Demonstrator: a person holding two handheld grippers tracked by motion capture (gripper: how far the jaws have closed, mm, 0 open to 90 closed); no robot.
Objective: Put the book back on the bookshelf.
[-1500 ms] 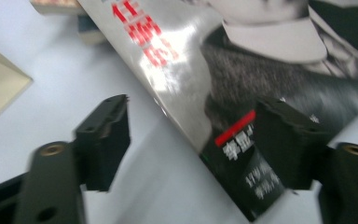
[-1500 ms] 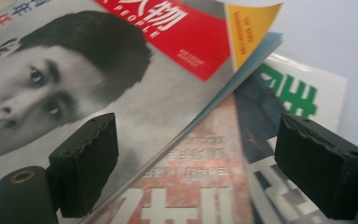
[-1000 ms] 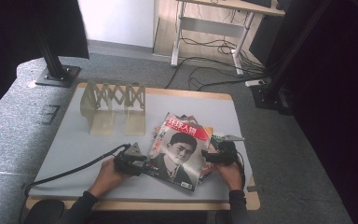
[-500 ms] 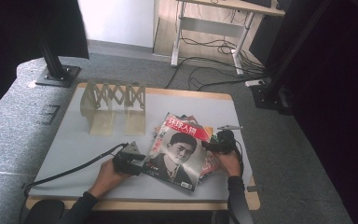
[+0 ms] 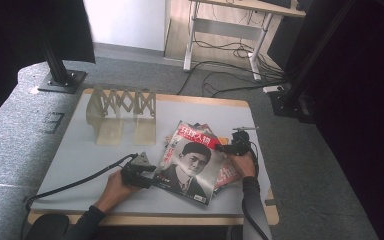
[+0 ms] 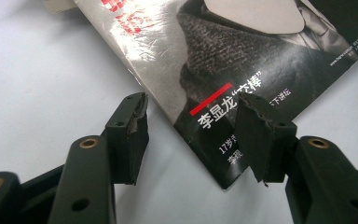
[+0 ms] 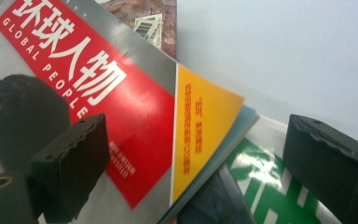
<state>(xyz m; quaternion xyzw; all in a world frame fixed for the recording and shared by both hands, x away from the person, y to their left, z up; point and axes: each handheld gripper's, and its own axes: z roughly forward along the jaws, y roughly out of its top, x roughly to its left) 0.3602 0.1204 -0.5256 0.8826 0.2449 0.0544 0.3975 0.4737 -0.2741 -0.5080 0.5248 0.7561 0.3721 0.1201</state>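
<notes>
A stack of magazines lies right of the table's middle. The top magazine (image 5: 192, 162) shows a portrait under a red title band (image 7: 98, 79). My left gripper (image 5: 154, 176) is at the cover's near left corner (image 6: 242, 56). Its jaws (image 6: 193, 121) have just been opening and stand open astride that corner, one over the cover and one over the mat. My right gripper (image 5: 224, 148) hovers at the stack's far right corner. Its jaws (image 7: 198, 130) have just been opening and stand wide open with no pad on the paper. Yellow (image 7: 200, 126) and green-and-white (image 7: 270, 186) covers lie beneath.
A pale folding rack (image 5: 122, 112) stands at the table's far left. The grey mat (image 5: 80, 155) spreads left of the stack. The left gripper's cable (image 5: 80, 182) trails off the near left edge. A lower magazine (image 5: 227, 175) pokes out near the right forearm.
My right gripper has moved away from the person along the stack's right side to its far corner. The left gripper and the magazines have stayed put.
</notes>
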